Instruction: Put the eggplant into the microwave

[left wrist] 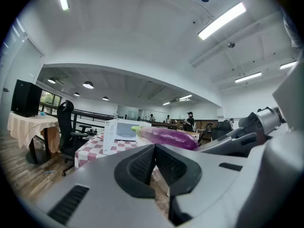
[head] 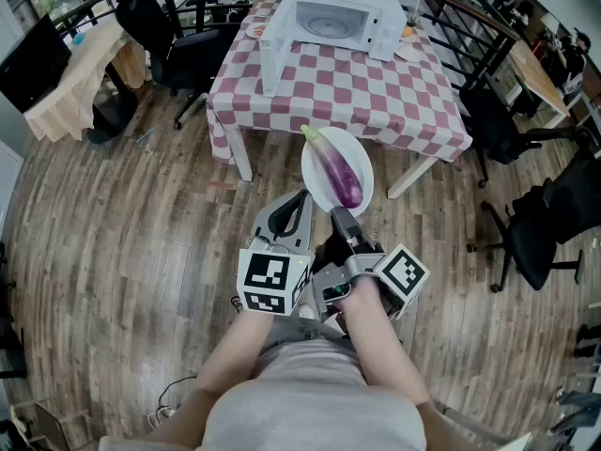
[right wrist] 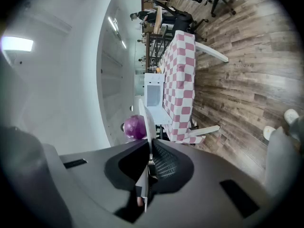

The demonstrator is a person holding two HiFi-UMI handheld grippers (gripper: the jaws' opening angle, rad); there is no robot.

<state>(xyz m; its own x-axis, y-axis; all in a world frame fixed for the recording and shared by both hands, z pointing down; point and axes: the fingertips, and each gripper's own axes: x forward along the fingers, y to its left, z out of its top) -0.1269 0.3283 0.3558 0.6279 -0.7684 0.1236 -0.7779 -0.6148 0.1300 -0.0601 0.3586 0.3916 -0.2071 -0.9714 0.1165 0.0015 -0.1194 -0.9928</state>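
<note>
The eggplant [head: 336,172] lies loose on a white plate [head: 315,184], which is held in the air short of the near edge of the tabletop [head: 376,92]. The right claw [head: 338,216] is clamped on the plate's near rim. The left claw [head: 299,205] is closed with nothing in it.

The main risk is judged to be a tilt. The plate is gripped at one thin point on its rim, so it could pivot between the pads, and the eggplant could roll or slide off onto the wooden floor [head: 141,233]. The open door [head: 272,50] of the microwave [head: 333,22], at the far edge, could also be struck by the plate on the way in.

The eggplant is long, rounded and glossy purple, with a pale green stem. The plate is smooth and shallow, so little friction is offered. The tabletop is covered with a pink-and-white checked cloth.
</note>
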